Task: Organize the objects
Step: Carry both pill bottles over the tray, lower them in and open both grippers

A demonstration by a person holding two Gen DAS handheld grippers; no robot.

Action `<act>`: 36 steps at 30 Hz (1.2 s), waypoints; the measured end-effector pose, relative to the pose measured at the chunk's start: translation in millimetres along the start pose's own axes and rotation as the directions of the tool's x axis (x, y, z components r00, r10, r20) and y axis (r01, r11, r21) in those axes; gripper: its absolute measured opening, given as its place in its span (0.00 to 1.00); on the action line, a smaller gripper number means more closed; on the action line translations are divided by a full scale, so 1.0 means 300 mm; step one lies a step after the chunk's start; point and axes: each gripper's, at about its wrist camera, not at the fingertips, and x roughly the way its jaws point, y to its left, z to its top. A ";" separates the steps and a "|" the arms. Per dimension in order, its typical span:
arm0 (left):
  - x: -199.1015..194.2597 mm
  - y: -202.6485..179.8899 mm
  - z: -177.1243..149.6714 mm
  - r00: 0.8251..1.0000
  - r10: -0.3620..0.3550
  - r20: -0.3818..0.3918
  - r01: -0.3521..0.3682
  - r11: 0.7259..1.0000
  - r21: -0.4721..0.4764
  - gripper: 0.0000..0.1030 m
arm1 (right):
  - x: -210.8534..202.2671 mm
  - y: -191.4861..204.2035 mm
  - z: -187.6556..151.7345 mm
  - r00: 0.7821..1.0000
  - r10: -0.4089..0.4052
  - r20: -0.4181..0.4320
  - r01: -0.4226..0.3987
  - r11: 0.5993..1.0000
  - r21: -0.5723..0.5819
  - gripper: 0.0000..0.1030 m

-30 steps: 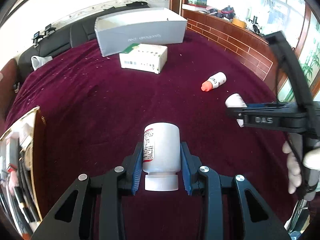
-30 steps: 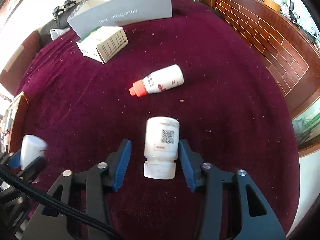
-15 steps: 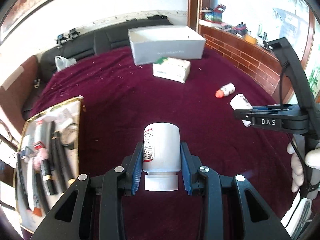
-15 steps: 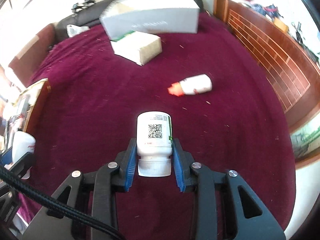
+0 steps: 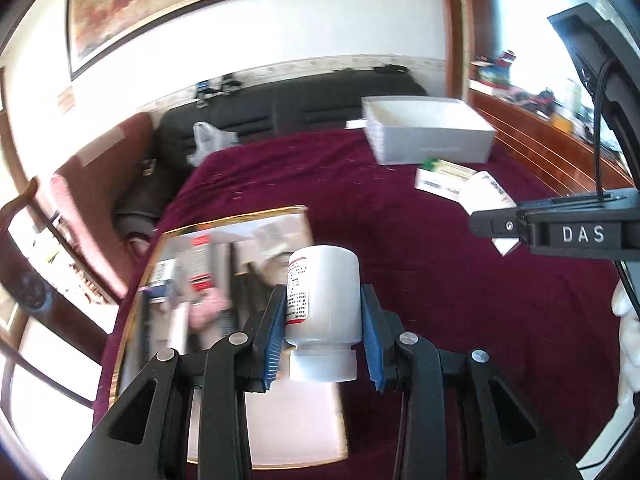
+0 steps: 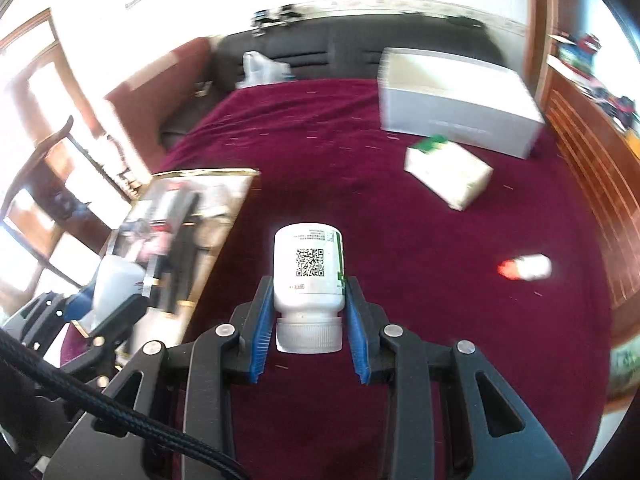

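Observation:
My left gripper (image 5: 322,312) is shut on a white pill bottle with a red-edged label (image 5: 322,292), cap toward me, held above a gold-rimmed tray (image 5: 208,229) of mixed items. My right gripper (image 6: 308,300) is shut on a white pill bottle with a QR code label (image 6: 308,268), cap toward me, held above the maroon cloth. The right gripper also shows at the right of the left wrist view (image 5: 486,216) with its bottle (image 5: 482,192). The left gripper and its bottle (image 6: 114,280) show at the left of the right wrist view.
An open grey-white box (image 6: 456,100) stands at the far side of the maroon table (image 6: 440,300). A white and green carton (image 6: 448,172) lies in front of it. A small bottle with an orange cap (image 6: 526,267) lies to the right. A black sofa (image 5: 288,104) is behind.
Both grippers have swung left and lifted with their bottles. The right gripper closed on its bottle. The gold-rimmed tray has come under the left gripper.

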 end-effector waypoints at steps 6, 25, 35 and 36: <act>0.030 0.151 -0.032 0.998 0.057 -0.022 -0.058 0.997 -0.052 0.29 | 0.057 0.186 0.041 0.997 0.071 -0.014 -0.072 0.995 -0.068 0.30; 0.223 0.482 -0.240 0.976 0.098 -0.196 -0.135 0.973 -0.187 0.30 | 0.368 0.506 -0.094 0.949 0.174 -0.261 -0.217 0.965 -0.146 0.31; 0.250 0.497 -0.273 0.974 0.087 -0.209 -0.128 0.973 -0.194 0.30 | 0.461 0.558 -0.199 0.928 0.155 -0.338 -0.219 0.963 -0.158 0.31; 0.251 0.498 -0.271 0.974 0.092 -0.209 -0.133 0.972 -0.192 0.30 | 0.460 0.563 -0.202 0.934 0.140 -0.328 -0.205 0.964 -0.172 0.31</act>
